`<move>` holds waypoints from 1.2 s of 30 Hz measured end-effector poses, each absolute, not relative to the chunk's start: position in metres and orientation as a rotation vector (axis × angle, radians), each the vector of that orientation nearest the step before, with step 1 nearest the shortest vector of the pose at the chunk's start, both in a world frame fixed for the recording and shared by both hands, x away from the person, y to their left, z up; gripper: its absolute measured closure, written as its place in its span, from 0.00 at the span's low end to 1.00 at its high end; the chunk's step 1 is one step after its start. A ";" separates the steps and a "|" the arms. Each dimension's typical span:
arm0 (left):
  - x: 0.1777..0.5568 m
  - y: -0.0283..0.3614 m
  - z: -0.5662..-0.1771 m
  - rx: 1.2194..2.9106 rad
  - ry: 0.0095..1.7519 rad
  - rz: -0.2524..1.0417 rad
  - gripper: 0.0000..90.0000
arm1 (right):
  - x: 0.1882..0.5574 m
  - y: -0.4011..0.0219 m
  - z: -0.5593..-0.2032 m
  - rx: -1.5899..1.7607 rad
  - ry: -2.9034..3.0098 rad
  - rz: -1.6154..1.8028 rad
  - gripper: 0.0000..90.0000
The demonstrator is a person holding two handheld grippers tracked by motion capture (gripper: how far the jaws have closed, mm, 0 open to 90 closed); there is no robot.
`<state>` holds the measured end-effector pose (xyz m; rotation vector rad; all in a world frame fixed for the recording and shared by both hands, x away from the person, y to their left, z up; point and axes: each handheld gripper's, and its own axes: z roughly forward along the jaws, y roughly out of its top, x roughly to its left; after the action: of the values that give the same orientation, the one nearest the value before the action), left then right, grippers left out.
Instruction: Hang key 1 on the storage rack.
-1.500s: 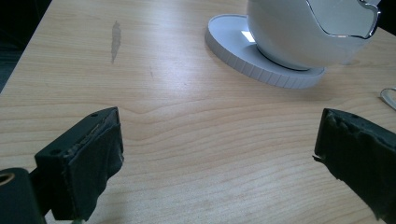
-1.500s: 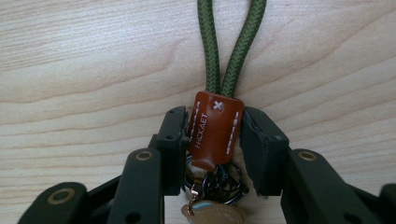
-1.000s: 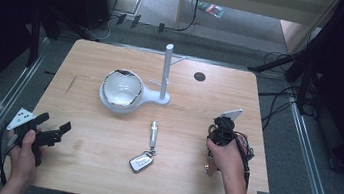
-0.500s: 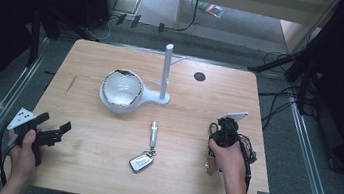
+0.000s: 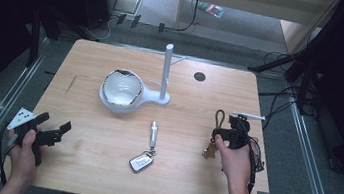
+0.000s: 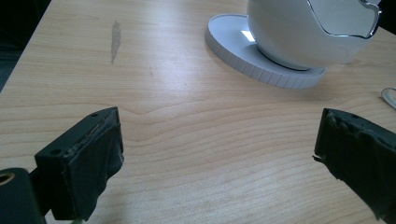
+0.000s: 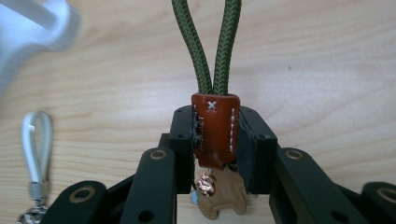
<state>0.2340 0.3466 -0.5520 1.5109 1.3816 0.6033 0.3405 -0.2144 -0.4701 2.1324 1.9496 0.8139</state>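
Right gripper view, item one: my right hand-held gripper (image 7: 217,154) has its jaws clamped on the brown leather tab of a keychain (image 7: 215,133), whose green cord loop (image 7: 212,51) stands ahead of the jaws and whose small tan charm hangs beneath. Since a second ago the keychain has come up off the worktop (image 5: 100,168) with my hand, so I judge the pick-up done and the carry begun, likely toward the white hook stand (image 5: 166,73) beside the bowl (image 5: 121,89). My left hand-held gripper (image 5: 49,134) rests spread wide and empty at the near left edge, the car key fob (image 5: 142,161) lying untouched mid-worktop.
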 end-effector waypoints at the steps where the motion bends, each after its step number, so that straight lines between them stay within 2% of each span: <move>1: 0.234 0.347 -0.552 1.511 1.382 0.603 0.02 | 0.339 -0.214 -0.467 2.120 1.939 0.850 0.79; 16: 0.234 0.347 -0.552 1.510 1.381 0.599 0.02 | 0.328 -0.200 -0.433 1.784 1.824 1.200 0.78; 36: 0.234 0.347 -0.552 1.508 1.383 0.600 0.02 | 0.330 -0.174 -0.417 1.475 1.768 1.417 0.78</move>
<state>0.2340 0.3470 -0.5520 1.5076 1.3827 0.5996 0.3303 -0.1739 -0.4167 1.4755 1.7684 1.4175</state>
